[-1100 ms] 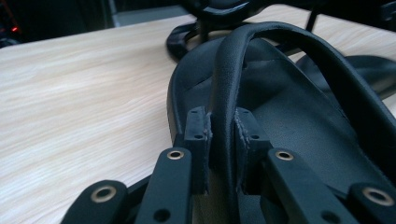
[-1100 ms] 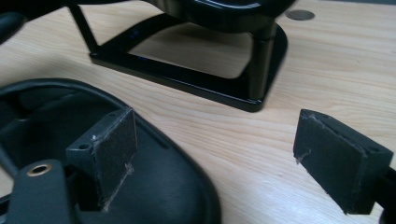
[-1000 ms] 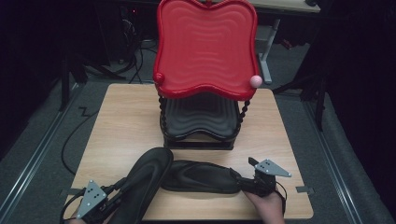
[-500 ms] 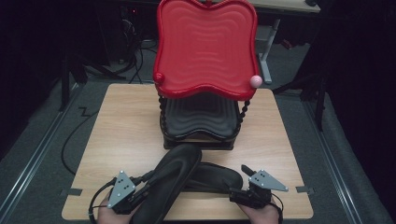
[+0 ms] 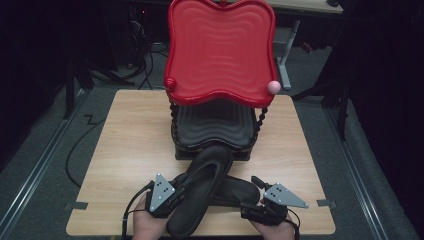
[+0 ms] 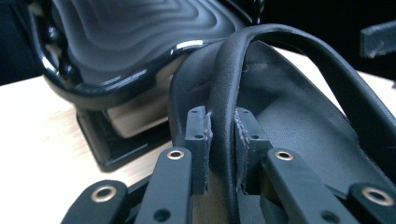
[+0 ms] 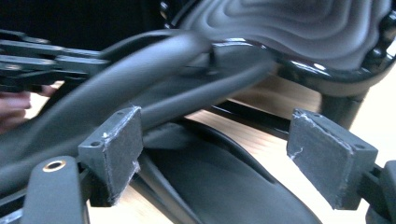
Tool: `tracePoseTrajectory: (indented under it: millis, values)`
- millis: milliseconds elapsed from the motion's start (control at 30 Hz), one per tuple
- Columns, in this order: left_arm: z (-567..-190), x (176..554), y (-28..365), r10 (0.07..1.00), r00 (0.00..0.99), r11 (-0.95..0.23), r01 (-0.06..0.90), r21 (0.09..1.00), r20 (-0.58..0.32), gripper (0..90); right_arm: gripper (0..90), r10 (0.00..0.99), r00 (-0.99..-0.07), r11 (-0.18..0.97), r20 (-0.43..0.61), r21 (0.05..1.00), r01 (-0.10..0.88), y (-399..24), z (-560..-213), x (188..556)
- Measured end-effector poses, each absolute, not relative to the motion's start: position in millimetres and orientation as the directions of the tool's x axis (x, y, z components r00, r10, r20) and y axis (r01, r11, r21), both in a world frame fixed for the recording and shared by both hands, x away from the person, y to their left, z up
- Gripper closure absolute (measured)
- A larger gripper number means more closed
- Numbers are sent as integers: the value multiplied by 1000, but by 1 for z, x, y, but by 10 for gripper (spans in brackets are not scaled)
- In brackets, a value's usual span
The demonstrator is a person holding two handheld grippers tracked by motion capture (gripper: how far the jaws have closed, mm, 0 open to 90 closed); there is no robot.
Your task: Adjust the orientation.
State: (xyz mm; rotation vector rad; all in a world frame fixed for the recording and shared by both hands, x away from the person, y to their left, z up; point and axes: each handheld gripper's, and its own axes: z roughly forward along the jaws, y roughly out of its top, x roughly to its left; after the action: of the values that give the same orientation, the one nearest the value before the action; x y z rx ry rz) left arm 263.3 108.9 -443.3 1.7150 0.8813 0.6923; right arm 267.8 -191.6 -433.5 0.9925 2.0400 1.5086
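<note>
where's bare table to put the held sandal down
Bare light wooden table left of the two-tier red-and-black tray stand, and right of it. Crowded at the front: black flat sandal in the left tool overlaps the second black sandal.

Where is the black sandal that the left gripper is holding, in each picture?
High view: the held sandal lies bottom centre, toe toward the rack.
Left gripper view: its strap is pinched between the jaws, centre.
Right gripper view: it crosses the upper left, blurred.
Shared landmark: the black lower tray.
</note>
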Motion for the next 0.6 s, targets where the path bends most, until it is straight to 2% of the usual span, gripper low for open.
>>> tracePoseTrajectory:
  millis: [433,600]
  values:
    - [-438,276,80,872,481,-204,191,960,90,782,249,697,-710,157,97,946,283,-155,-430,271]
    - [-435,276,77,879,468,-191,178,965,88,782,326,690,-719,166,81,949,267,-146,-429,270]
